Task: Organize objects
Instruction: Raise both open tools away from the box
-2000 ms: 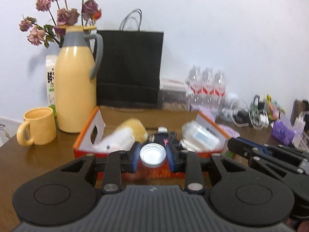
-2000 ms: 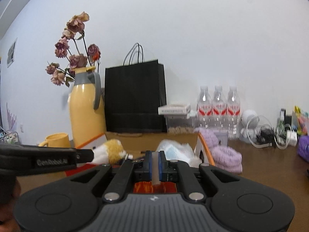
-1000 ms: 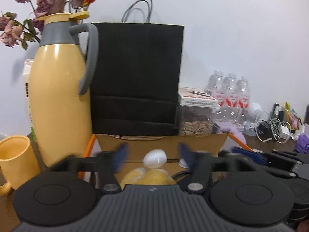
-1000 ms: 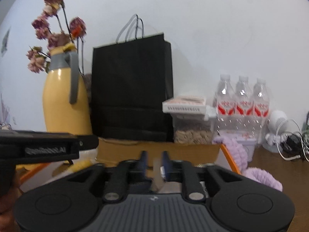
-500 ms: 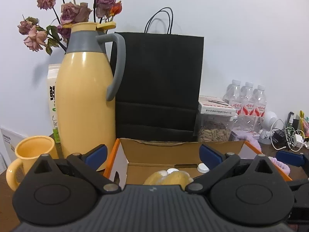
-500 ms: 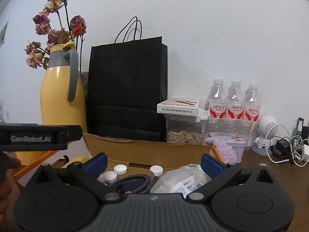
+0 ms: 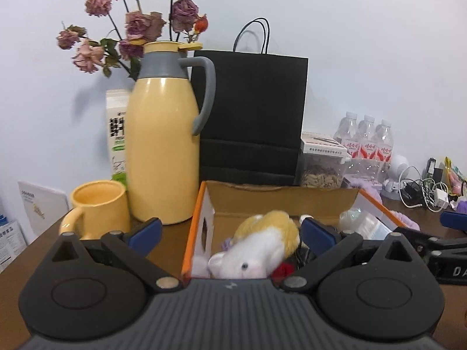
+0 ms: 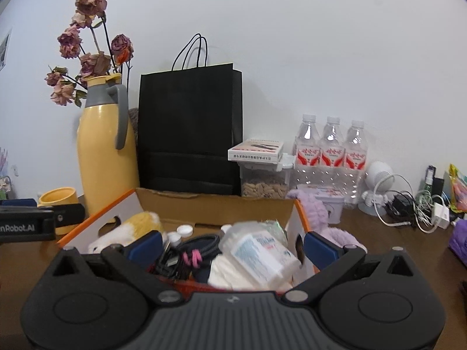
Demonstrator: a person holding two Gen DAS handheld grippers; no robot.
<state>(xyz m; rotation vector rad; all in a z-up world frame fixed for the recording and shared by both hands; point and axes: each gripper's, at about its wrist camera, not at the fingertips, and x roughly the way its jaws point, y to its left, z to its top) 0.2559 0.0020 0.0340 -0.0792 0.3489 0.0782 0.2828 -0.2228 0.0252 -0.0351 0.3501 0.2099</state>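
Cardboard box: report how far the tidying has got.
Done: the cardboard box already holds a plush toy, a black cable, loose white bottle caps and a plastic packet. In hand: nothing; the left gripper and right gripper are both open and empty. Possibly left: the purple fluffy item beside the box and the tangled chargers.

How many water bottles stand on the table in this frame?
3. The water bottles stand in a row against the wall, right of the seed container: left, middle, right. Any behind them would be hidden.
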